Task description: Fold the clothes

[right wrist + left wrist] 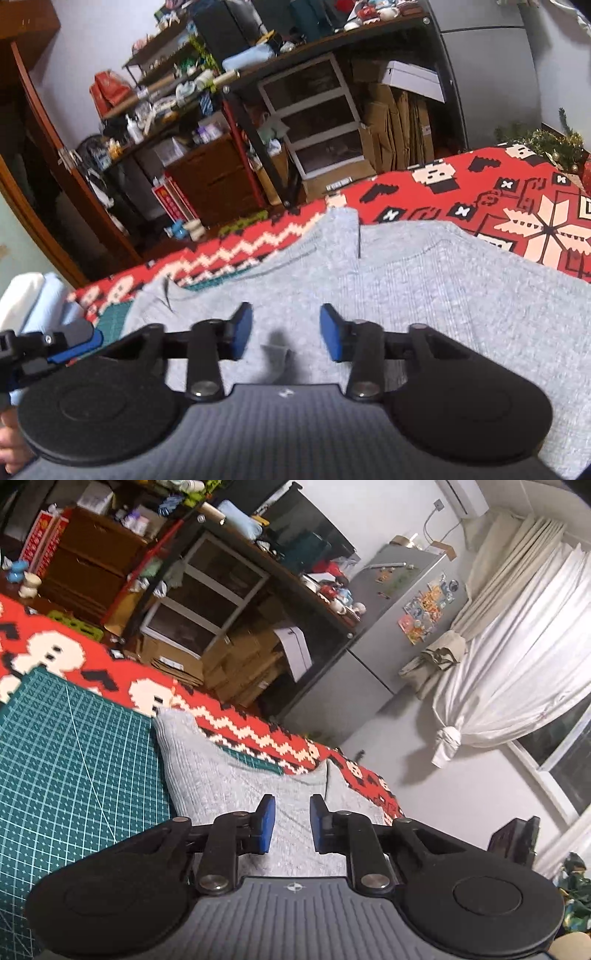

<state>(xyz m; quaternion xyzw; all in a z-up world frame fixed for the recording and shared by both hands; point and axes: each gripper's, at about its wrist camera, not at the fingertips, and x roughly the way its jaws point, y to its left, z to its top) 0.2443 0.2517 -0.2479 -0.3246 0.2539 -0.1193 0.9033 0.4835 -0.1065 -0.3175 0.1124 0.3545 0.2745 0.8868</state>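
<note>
Blue pads [266, 821] of the left gripper [291, 823] stand a narrow gap apart, with nothing pinched between them; they hang above the grey knit garment [236, 775], and whether they touch its cloth cannot be told. The right gripper [286, 328] stands wider, its two pads [332, 332] well apart over the same garment, again with nothing between them; a small fold of the grey cloth [275, 354] lies just below the gap.

One garment is in sight. It lies spread on a table, partly on a green cutting mat [74, 746] and partly on a red patterned blanket [480, 195], with one sleeve or corner reaching toward the blanket's far edge. In the right wrist view the left gripper shows at the left edge, just beside the garment's border, and a bit of a person's hand [9, 454] shows below it.

Beyond the table stand one white three-drawer unit [317, 114], a stack of flattened cardboard boxes [402, 125], one brown wooden cabinet [210, 181] and cluttered dark shelves [166, 85]. The left wrist view adds one grey fridge [388, 627] bearing several stickers, white curtains [517, 664] tied in a knot, and one wall air conditioner [465, 496].
</note>
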